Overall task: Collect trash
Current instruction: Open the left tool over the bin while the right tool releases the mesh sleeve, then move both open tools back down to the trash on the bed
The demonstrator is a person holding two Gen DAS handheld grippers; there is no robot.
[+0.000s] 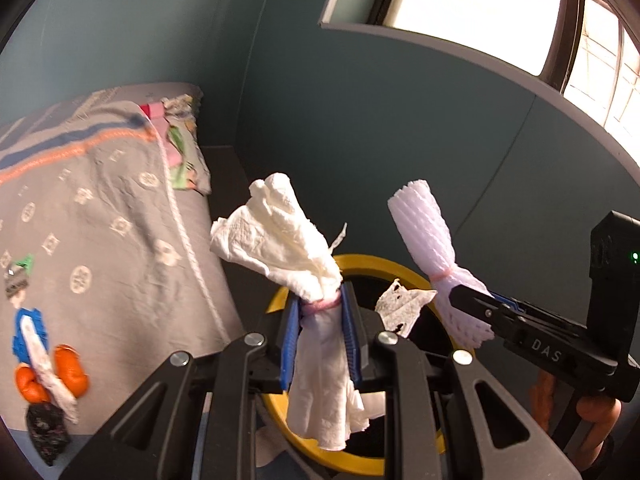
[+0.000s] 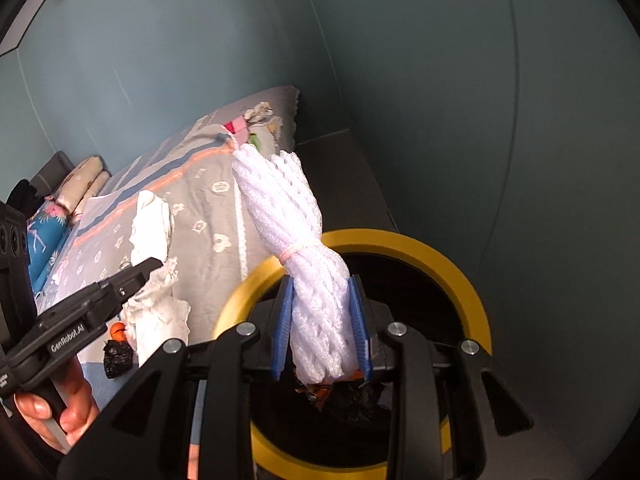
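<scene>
My left gripper (image 1: 322,340) is shut on a crumpled white paper towel bundle (image 1: 288,236) tied with a pink rubber band, held over the yellow-rimmed trash bin (image 1: 372,268). My right gripper (image 2: 322,334) is shut on a white foam net roll (image 2: 292,224), also banded, above the same bin (image 2: 448,264). Each gripper shows in the other's view: the right one with the foam net (image 1: 424,220), the left one with the towel (image 2: 152,220). A torn paper scrap (image 1: 402,306) hangs over the bin. Dark trash (image 2: 352,400) lies inside the bin.
A bed with a grey patterned cover (image 1: 100,208) lies to the left. On it are a black crumpled wrapper (image 1: 46,430), orange pieces (image 1: 70,368) and a white twisted tissue (image 1: 40,356). A teal wall (image 1: 360,120) stands behind the bin, with a window (image 1: 480,0) above.
</scene>
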